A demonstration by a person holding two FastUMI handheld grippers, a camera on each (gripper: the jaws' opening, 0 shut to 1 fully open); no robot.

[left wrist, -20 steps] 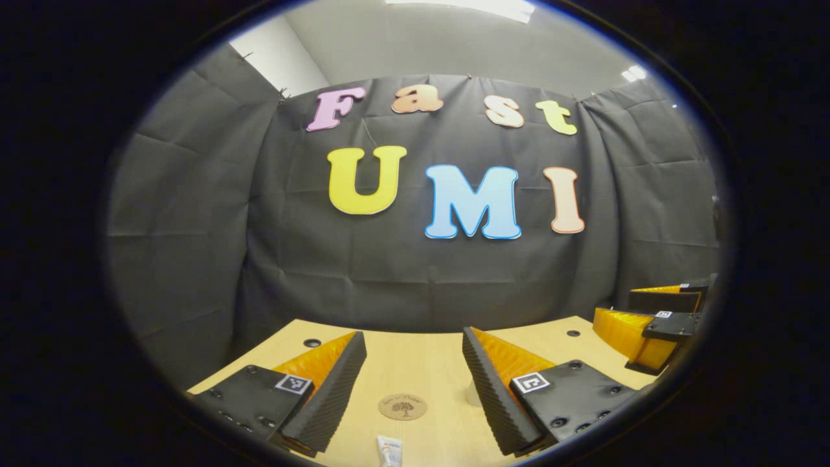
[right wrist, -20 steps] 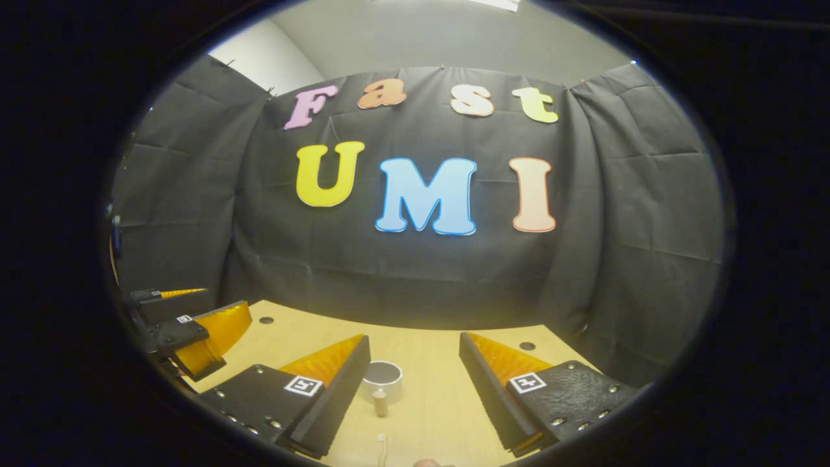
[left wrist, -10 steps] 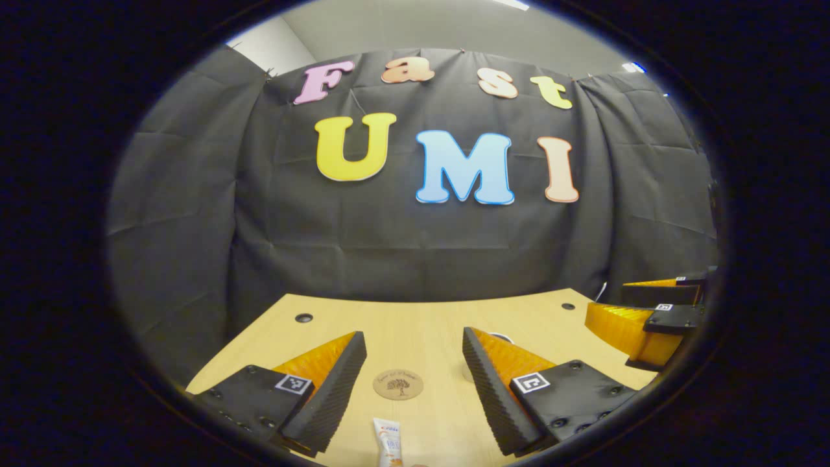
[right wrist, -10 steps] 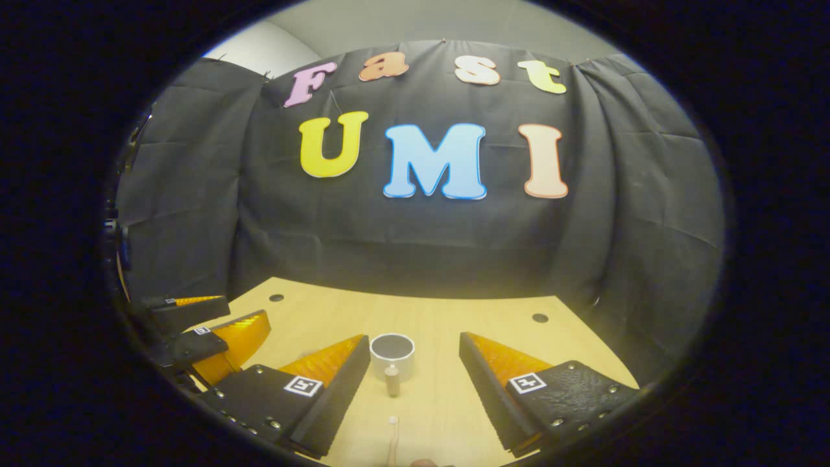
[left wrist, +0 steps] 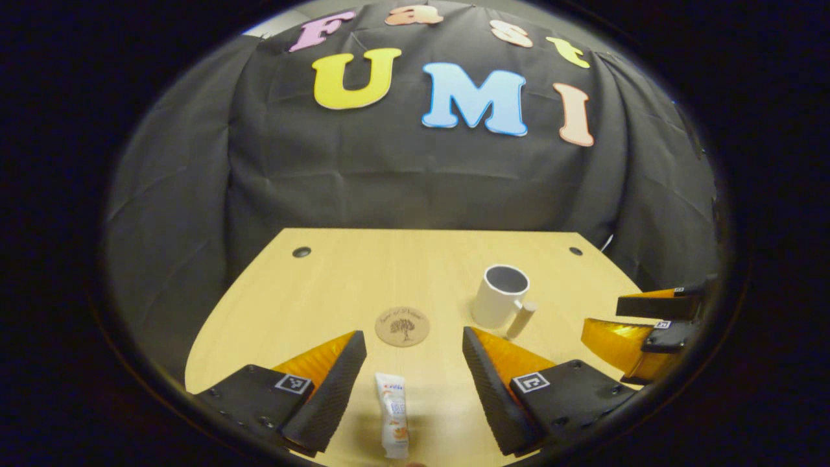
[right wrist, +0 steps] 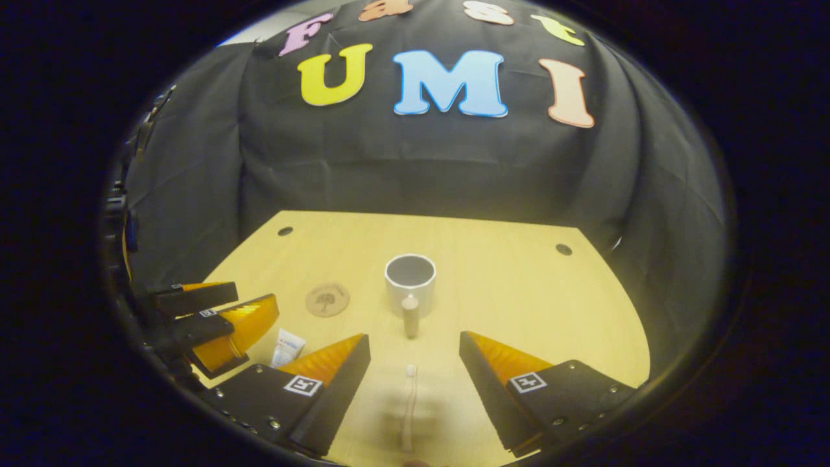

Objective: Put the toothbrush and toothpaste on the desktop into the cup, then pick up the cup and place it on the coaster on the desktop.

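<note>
You have a pale wooden desktop [left wrist: 363,279] with a rounded near edge. Two small dark round holes sit near its far corners, one at the far left [left wrist: 301,251] and one at the far right [left wrist: 575,250]. Creased black cloth [left wrist: 402,181] hangs behind it as the booth's wall.

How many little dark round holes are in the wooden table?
2. One small dark round hole sits near the light wooden table's far left corner, the other hole near its far right corner. More may be hidden.
</note>
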